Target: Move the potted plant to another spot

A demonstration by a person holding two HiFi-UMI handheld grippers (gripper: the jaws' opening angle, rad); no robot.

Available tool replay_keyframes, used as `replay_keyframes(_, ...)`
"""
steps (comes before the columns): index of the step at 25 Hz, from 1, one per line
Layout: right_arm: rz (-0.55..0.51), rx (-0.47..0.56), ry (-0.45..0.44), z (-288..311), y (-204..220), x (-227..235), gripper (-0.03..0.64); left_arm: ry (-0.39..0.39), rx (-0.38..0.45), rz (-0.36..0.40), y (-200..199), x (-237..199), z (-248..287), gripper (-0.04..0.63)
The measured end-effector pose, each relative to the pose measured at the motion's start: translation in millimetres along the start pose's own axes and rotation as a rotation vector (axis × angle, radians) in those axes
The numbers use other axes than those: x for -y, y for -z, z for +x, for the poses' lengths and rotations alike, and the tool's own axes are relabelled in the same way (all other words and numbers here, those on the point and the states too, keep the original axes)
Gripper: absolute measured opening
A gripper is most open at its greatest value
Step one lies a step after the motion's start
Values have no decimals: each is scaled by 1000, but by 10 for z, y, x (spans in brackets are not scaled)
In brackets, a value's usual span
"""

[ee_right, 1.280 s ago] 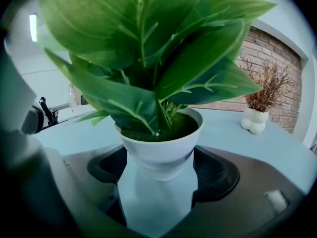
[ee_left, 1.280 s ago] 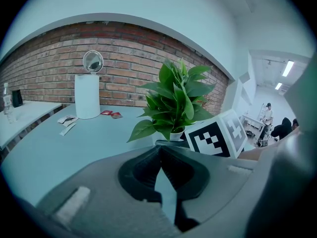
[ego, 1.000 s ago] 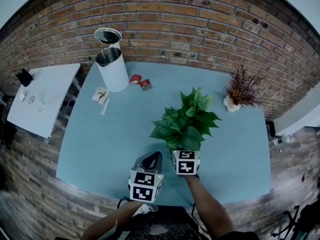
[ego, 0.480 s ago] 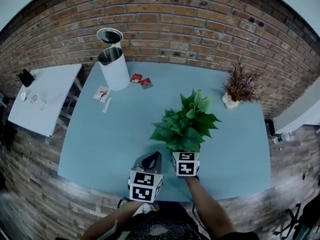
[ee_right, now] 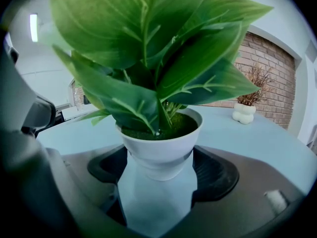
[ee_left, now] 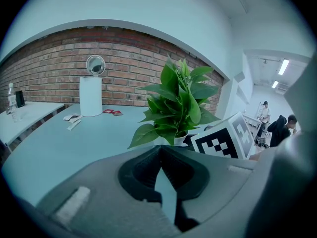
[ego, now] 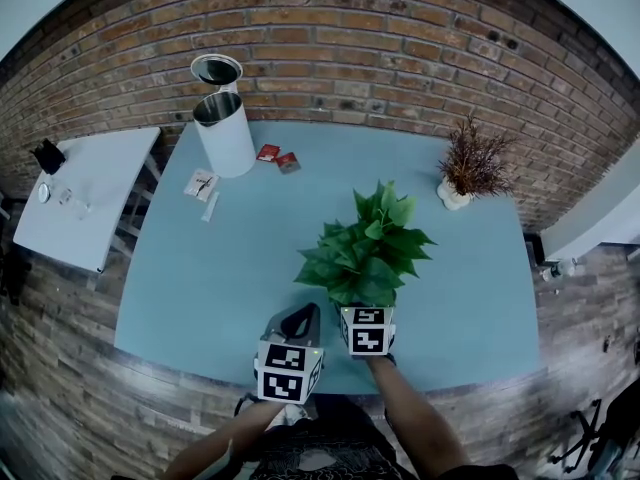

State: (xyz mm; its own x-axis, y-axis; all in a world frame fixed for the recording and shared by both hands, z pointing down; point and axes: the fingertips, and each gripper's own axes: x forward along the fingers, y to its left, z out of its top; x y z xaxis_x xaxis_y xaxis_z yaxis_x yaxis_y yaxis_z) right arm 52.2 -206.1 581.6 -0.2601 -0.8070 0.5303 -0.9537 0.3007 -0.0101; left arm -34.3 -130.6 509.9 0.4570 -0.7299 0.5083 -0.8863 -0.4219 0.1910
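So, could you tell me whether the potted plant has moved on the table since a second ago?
Yes, slightly: the potted plant has come toward the near edge of the table, away from the dried plant.

potted plant (ego: 365, 248) | in right gripper (ee_right: 159, 162) jaws | shifted slightly toward near edge of table (ego: 190, 278)

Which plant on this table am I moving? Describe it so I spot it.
On the blue table before the brick wall, look near the front edge, middle. The potted plant there has broad green leaves in a white pot, gripped by the right hand-held gripper; the dried plant, far right, is brown and twiggy.
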Motion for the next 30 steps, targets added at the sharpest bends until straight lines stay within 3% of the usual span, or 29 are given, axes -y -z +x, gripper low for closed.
replay_keyframes(30,25,1,24,-524,316,-216,411,42,19,22,209,235,-363,0)
